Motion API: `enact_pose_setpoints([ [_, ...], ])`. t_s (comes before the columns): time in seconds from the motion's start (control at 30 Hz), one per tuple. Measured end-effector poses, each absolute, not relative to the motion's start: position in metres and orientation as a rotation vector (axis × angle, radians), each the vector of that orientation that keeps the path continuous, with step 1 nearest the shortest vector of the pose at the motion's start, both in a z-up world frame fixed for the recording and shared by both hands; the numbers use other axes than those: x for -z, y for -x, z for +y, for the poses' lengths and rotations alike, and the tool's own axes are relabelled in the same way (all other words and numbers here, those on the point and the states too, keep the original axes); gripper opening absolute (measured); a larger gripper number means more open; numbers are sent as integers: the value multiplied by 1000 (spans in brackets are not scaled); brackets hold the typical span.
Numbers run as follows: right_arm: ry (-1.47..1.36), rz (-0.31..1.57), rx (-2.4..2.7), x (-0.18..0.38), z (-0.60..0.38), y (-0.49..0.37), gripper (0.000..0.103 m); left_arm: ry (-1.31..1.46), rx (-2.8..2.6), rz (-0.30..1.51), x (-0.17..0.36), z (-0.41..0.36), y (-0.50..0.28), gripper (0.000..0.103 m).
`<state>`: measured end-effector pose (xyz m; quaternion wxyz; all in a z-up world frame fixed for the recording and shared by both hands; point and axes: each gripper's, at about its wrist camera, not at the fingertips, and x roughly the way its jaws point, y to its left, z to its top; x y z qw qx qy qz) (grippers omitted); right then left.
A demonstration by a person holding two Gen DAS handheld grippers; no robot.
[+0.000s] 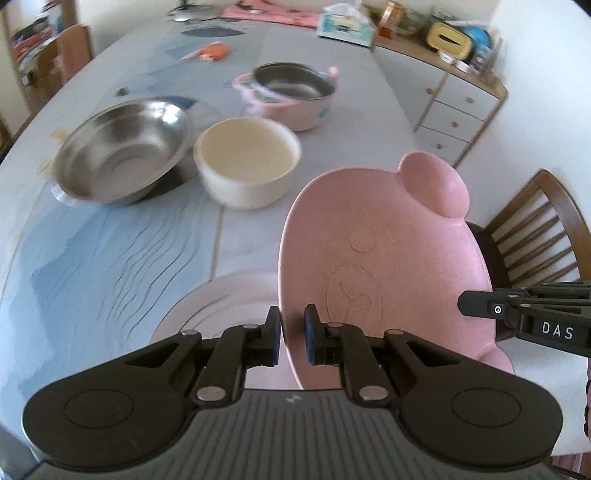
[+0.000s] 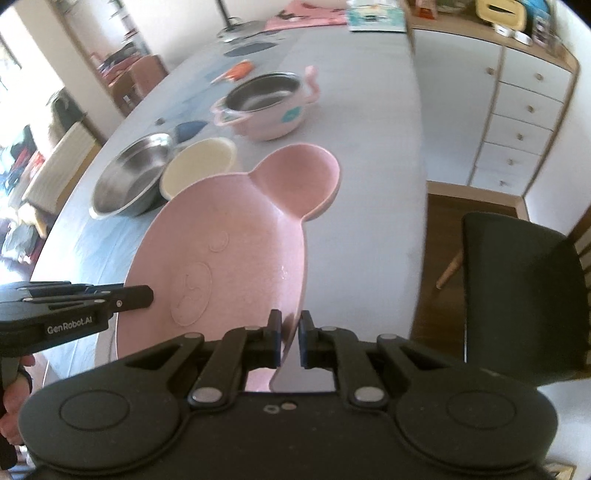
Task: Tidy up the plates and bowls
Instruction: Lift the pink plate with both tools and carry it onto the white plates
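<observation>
A pink bear-shaped plate (image 1: 388,258) (image 2: 229,258) hangs tilted above the table, held at two opposite rims. My left gripper (image 1: 291,338) is shut on its left rim, and my right gripper (image 2: 290,339) is shut on its right rim. Each gripper's tip also shows at the plate's far side in the other wrist view. Below the plate lies a pale pink round plate (image 1: 221,306). Farther back stand a steel bowl (image 1: 122,151) (image 2: 129,181), a cream bowl (image 1: 247,162) (image 2: 199,166) and a pink handled pot (image 1: 291,96) (image 2: 266,107) with a steel insert.
A wooden chair (image 1: 535,236) with a dark seat (image 2: 524,295) stands at the table's right edge. A white drawer cabinet (image 1: 454,110) (image 2: 524,122) lines the right wall. An orange item (image 1: 210,51) and a tissue box (image 1: 343,22) lie at the table's far end.
</observation>
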<state>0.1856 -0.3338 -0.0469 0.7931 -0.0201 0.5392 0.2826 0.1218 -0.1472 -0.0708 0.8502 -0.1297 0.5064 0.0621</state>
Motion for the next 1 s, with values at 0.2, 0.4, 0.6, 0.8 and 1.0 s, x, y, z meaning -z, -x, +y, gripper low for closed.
enact_pose_setpoints([
  [0.2, 109, 1167, -692, 49, -307, -166, 9, 336, -220, 1077, 75, -129, -85, 12],
  [0.4, 164, 1177, -750, 54, -282, -155, 9, 374, -270, 1090, 82, -118, -53, 11],
  [0.6, 201, 1193, -781, 63, -263, -151, 9, 389, -277, 1110, 90, -113, -34, 12],
  [0.8, 263, 1190, -809, 71, -249, -150, 10, 427, -266, 1136, 104, -108, -27, 12],
  [1.0, 332, 1186, -847, 82, -234, -158, 10, 476, -258, 1156, 116, -105, -29, 12],
])
